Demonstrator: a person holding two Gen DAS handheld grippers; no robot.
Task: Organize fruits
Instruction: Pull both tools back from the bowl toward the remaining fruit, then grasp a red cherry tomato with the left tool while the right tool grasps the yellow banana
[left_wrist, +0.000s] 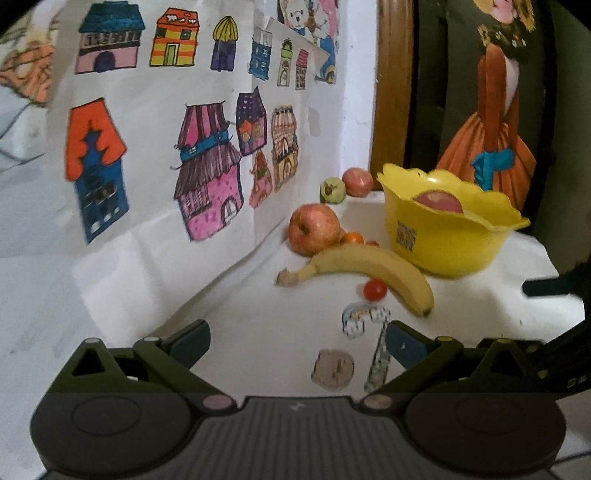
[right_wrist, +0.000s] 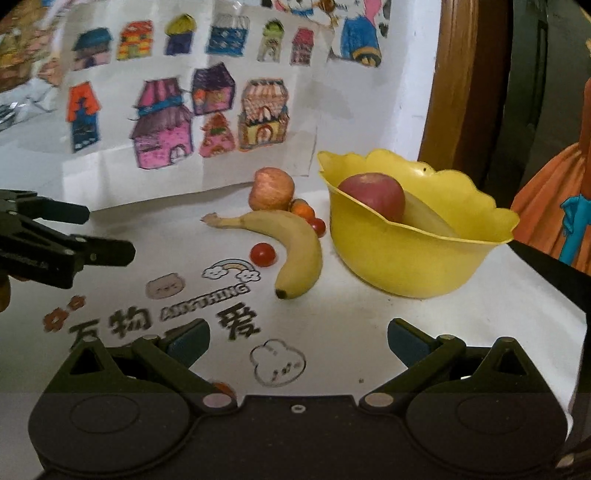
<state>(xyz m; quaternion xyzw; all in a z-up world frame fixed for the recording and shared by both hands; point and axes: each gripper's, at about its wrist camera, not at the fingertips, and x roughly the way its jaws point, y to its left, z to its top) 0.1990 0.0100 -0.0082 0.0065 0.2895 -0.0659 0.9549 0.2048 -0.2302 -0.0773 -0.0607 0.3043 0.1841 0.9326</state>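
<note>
Lying just ahead of the right claw (right_wrist: 297, 341), near the yellow bowl (right_wrist: 413, 266), the banana (right_wrist: 299, 240) looks soft, curved and easily bruised; grip gently across its thick middle. Both the right and left claw (left_wrist: 297, 341) gape wide, empty.

Soft dim indoor light, faint shadows, fisheye bending at edges, dark corners, slight blur

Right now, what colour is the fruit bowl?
Yellow bowl, clearest in the right wrist view.
</note>
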